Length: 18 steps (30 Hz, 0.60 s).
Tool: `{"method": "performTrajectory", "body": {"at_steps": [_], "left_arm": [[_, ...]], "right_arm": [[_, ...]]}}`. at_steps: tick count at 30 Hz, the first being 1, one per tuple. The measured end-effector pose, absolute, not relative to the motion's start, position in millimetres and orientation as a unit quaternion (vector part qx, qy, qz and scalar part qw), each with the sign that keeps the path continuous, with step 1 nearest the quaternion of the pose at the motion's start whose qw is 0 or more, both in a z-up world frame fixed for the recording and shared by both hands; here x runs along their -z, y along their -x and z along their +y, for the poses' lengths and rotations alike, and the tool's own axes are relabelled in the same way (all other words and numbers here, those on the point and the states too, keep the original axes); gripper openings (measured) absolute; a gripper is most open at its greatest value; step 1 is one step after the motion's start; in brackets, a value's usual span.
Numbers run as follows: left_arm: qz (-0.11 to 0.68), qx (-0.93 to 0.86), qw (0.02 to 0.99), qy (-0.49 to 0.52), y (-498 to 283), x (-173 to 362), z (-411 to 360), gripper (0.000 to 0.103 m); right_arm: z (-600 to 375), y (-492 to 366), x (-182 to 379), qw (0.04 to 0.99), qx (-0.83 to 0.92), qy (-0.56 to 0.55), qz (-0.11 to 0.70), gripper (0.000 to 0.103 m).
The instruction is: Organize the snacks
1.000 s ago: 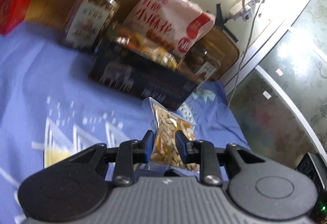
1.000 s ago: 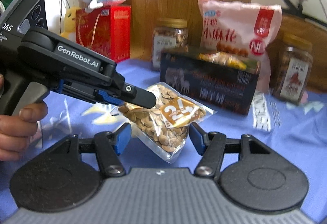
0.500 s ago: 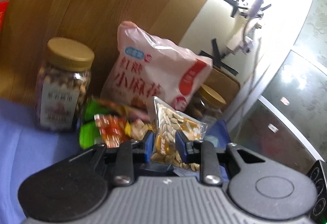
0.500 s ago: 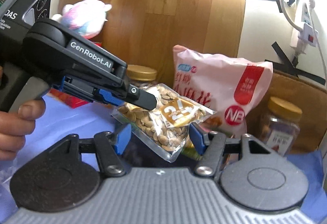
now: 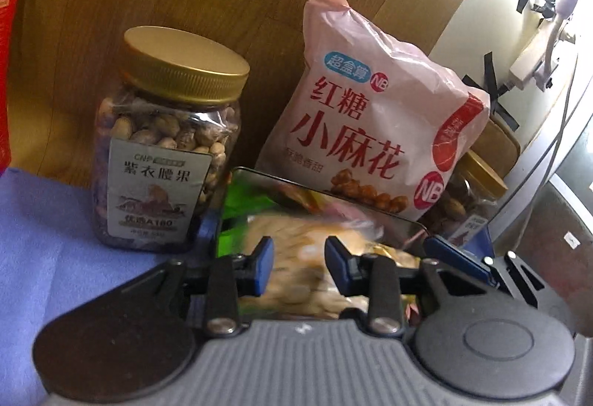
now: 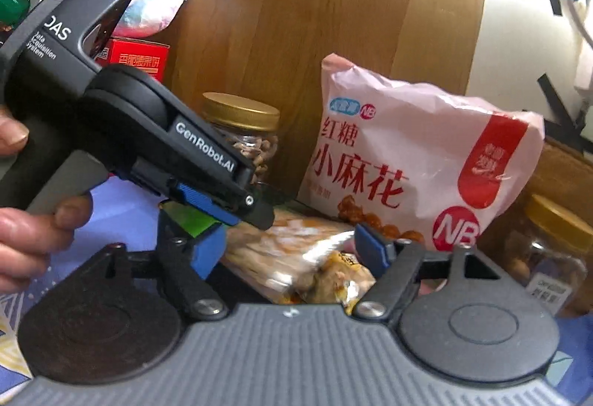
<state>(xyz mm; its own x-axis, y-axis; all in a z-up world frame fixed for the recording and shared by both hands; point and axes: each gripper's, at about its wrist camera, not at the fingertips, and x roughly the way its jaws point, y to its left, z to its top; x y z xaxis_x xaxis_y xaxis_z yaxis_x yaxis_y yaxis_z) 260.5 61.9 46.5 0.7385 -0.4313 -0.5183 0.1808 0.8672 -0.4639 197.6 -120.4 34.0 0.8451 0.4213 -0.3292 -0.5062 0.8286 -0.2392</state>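
Observation:
A clear packet of seeds [image 5: 307, 280], blurred, lies low between my left gripper's [image 5: 299, 263] blue pads over the open dark box [image 5: 227, 198] of snacks. The left jaws are opening and the pads no longer press on the packet. In the right wrist view the left gripper [image 6: 259, 215] hangs just above the packet [image 6: 296, 250]. My right gripper [image 6: 289, 250] is open, its jaws opening wider, with the packet below and between its fingers, untouched. One right finger [image 5: 456, 256] shows at the box's right end.
Behind the box stand a gold-lidded nut jar [image 5: 166, 161], a pink snack bag [image 5: 370, 131] and a second jar [image 6: 548, 250]. A red box [image 6: 141, 61] and a plush toy [image 6: 155, 2] are at the back left. A hand [image 6: 37, 220] holds the left gripper. Blue cloth [image 5: 44, 239] covers the table.
Both grippers have come in close over the box. The left jaws have parted and the seed packet has dropped from upright between them. The right jaws stand wider.

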Motion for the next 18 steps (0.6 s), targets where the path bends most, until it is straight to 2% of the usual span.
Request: {"method": "performTrajectory", "body": {"at_steps": [6,14,18], "left_arm": [[0.296,0.161,0.922,0.188,-232.5,-64.1,63.9,0.032],[0.291,0.135,0.939,0.123,-166.0,-73.9,40.7,0.032],[0.306,0.101,0.943,0.085,-134.5,-64.4,28.1,0.038]], "right_arm": [[-142.9,-176.2,-41.9,0.959,-0.228,0.079,0.145,0.08],[-174.0,-114.2,-45.3,0.967,-0.195,-0.026,0.164,0.08],[-185.0,-96.6,-40.4,0.963,-0.161,-0.079,0.2,0.081]]}}
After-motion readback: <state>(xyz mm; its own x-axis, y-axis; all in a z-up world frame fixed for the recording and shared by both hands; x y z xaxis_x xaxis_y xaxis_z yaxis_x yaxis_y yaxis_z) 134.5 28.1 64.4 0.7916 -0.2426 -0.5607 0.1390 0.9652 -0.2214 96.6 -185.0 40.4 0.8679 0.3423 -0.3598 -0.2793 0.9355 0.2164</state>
